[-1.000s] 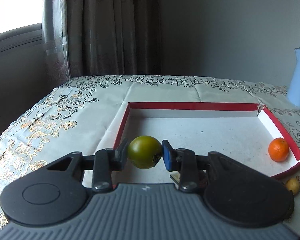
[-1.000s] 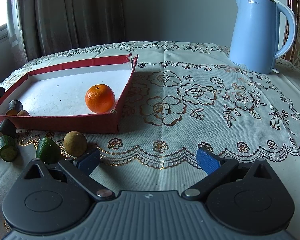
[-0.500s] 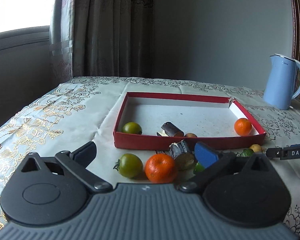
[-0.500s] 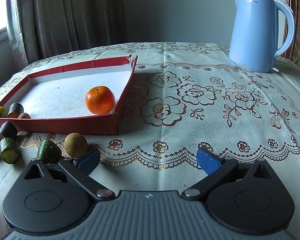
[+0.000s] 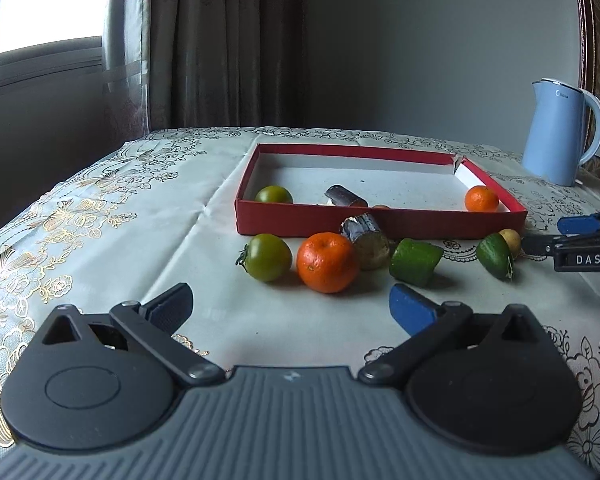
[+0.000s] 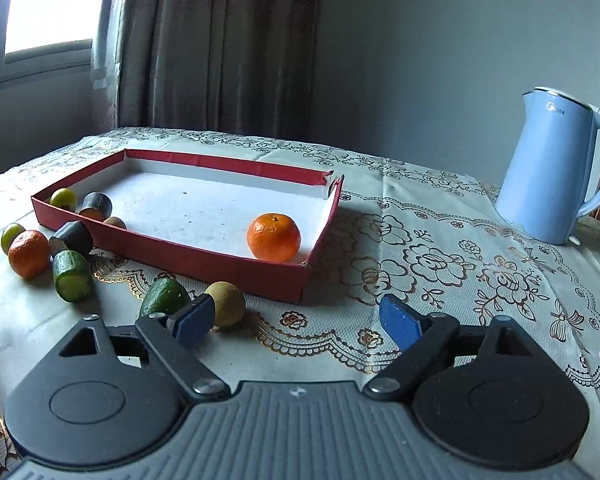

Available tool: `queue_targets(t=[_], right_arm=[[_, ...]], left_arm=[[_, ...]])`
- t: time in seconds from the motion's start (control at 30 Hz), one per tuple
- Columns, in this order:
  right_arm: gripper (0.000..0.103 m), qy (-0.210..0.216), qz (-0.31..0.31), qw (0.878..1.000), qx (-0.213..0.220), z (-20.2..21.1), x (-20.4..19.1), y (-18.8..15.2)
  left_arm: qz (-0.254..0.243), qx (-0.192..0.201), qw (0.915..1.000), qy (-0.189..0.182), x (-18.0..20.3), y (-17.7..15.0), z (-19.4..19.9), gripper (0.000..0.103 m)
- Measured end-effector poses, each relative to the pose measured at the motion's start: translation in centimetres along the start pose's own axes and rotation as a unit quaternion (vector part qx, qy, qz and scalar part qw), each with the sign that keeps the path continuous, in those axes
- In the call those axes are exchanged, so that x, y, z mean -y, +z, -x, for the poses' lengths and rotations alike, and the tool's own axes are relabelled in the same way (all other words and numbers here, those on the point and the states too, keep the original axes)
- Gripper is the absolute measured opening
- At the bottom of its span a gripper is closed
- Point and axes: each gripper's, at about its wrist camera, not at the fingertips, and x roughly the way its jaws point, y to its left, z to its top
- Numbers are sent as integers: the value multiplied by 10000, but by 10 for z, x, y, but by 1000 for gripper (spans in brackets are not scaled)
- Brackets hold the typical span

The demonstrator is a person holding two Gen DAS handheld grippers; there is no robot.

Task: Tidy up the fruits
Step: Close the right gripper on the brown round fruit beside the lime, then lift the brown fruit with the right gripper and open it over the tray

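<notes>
A round, tan-brown fruit (image 6: 225, 304) is sitting on the counter (image 6: 440, 280) just past the right gripper (image 6: 296, 322) — its empty jaws are closing, while the left gripper (image 5: 290, 308) is gaping wide, gripping nothing.

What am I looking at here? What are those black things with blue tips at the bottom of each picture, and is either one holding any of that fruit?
They are hand-held grippers, one per hand, each with a camera looking along its two fingers. The left gripper is open and empty, facing a green tomato and an orange mandarin on the patterned tablecloth. The right gripper is closing, with nothing between its fingers; a small brown round fruit lies beside its left finger. Behind sits a shallow red cardboard box holding another mandarin.
</notes>
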Motion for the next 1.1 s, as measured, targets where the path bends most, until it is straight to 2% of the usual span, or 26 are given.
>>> queue_targets(t=[0.03, 0.07, 0.43, 0.53, 0.8, 0.87, 0.97, 1.03, 1.1], right_arm=[[67, 40, 50, 10000, -58, -2, -2, 0], [66, 77, 80, 9999, -83, -3, -2, 0], [66, 399, 127, 9991, 14, 1, -7, 2], [58, 462, 239, 9986, -76, -4, -12, 4], [55, 652, 300, 9971, -240, -19, -18, 14], [49, 672, 293, 9969, -294, -22, -18, 13], [47, 760, 198, 9963, -348, -24, -16, 13], [37, 833, 172, 9956, -405, -27, -16, 13], [34, 864, 136, 9953, -415, -28, -16, 14]], left_arm=[[-21, -8, 10000, -15, 1, 0, 0, 103], [-23, -7, 10000, -12, 1, -1, 0, 103], [475, -265, 9984, -170, -15, -1, -7, 103], [536, -342, 9978, -195, -17, -1, -9, 103], [617, -420, 9970, -180, -19, -1, -11, 103], [626, -463, 9968, -174, -19, -1, -12, 103], [598, -485, 9969, -150, -18, -1, -13, 103], [595, -495, 9969, -144, -18, -1, -14, 103], [604, -500, 9968, -145, -18, -1, -14, 103]])
